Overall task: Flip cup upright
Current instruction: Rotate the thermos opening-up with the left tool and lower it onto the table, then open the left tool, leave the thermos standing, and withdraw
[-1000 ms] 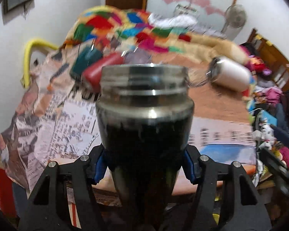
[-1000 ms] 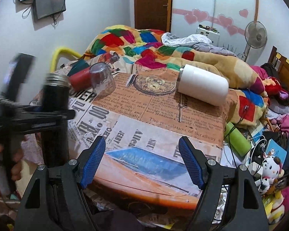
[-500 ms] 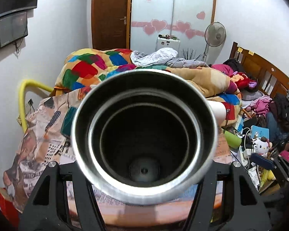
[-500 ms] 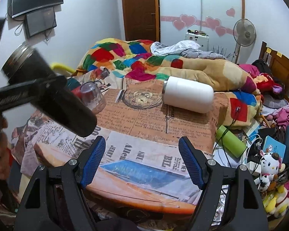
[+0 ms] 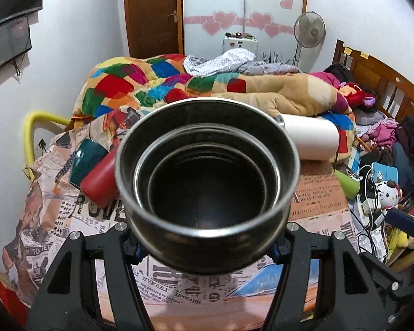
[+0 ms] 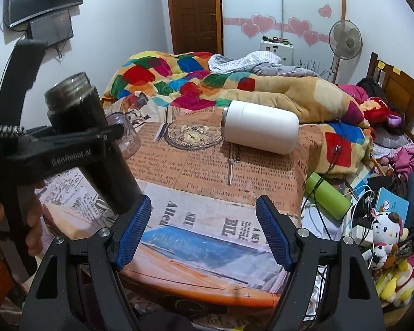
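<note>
My left gripper point(image 5: 204, 248) is shut on a black steel cup point(image 5: 207, 187). The cup's open mouth points at the camera and fills the middle of the left wrist view. In the right wrist view the same cup point(image 6: 93, 149) is held tilted, mouth up and to the left, above the table's left side, with the left gripper point(image 6: 69, 143) clamped across it. My right gripper point(image 6: 204, 231) is open and empty above the table's front edge. A white cup point(image 6: 259, 131) lies on its side at the back of the table.
The table point(image 6: 207, 182) is covered in newspaper. A red cup point(image 5: 99, 182) and a teal cup point(image 5: 87, 157) lie at its left, with a clear glass point(image 6: 127, 138) nearby. A green bottle point(image 6: 327, 195) lies off the right edge. A bed with a colourful quilt point(image 6: 179, 80) is behind.
My left gripper has tipped the black cup from upside down to a slant with its mouth upward. The right gripper has stayed open and nearly still.
</note>
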`<state>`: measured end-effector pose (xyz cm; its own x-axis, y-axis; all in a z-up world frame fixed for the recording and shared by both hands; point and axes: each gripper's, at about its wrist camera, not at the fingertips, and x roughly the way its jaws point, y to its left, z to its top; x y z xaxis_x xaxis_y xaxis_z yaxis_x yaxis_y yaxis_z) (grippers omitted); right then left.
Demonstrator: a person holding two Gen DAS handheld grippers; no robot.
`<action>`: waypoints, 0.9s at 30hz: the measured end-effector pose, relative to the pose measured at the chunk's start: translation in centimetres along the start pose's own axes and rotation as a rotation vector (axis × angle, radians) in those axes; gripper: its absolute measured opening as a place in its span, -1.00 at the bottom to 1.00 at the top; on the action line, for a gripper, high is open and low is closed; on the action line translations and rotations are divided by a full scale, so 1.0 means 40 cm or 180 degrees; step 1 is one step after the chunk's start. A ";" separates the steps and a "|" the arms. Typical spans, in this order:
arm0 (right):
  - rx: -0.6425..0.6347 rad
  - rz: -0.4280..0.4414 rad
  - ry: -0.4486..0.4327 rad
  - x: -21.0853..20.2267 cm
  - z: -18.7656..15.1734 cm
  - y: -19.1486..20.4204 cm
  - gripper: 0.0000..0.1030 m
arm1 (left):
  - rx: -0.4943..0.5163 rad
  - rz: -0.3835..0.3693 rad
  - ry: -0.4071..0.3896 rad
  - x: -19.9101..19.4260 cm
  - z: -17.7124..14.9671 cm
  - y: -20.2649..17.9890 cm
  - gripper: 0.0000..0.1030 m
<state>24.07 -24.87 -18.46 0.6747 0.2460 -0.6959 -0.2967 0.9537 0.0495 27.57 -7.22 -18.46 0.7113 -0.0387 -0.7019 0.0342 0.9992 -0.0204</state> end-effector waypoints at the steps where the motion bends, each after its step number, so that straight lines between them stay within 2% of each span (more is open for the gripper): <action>1: 0.0006 0.0003 0.0001 0.000 0.000 -0.001 0.47 | -0.0014 -0.0006 0.0014 0.002 -0.002 0.002 0.23; 10: 0.0025 0.0009 -0.0048 -0.015 0.010 0.003 0.47 | 0.0104 0.0003 0.0008 -0.017 -0.001 -0.018 0.24; 13: 0.0025 0.0007 -0.0087 -0.030 0.016 0.008 0.47 | 0.0150 0.0015 0.0041 -0.037 0.011 -0.019 0.28; 16: 0.0039 0.0043 -0.0169 -0.059 0.026 0.015 0.47 | 0.0156 -0.0071 -0.0002 -0.097 0.022 -0.006 0.29; 19: 0.0020 0.0062 -0.0354 -0.120 0.041 0.031 0.47 | 0.0226 -0.0150 -0.0198 -0.199 0.030 0.004 0.30; 21: 0.0018 0.0087 -0.0518 -0.172 0.053 0.043 0.47 | 0.0257 -0.0205 -0.0379 -0.272 0.034 0.009 0.37; 27: 0.0029 0.0179 -0.1134 -0.357 0.080 0.090 0.47 | 0.0257 -0.0284 -0.1193 -0.565 0.009 0.042 0.54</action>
<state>15.51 -24.39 -6.04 0.8512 0.3415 -0.3985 -0.3351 0.9381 0.0880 11.81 -4.67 -2.35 0.9095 -0.1410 -0.3910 0.1519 0.9884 -0.0030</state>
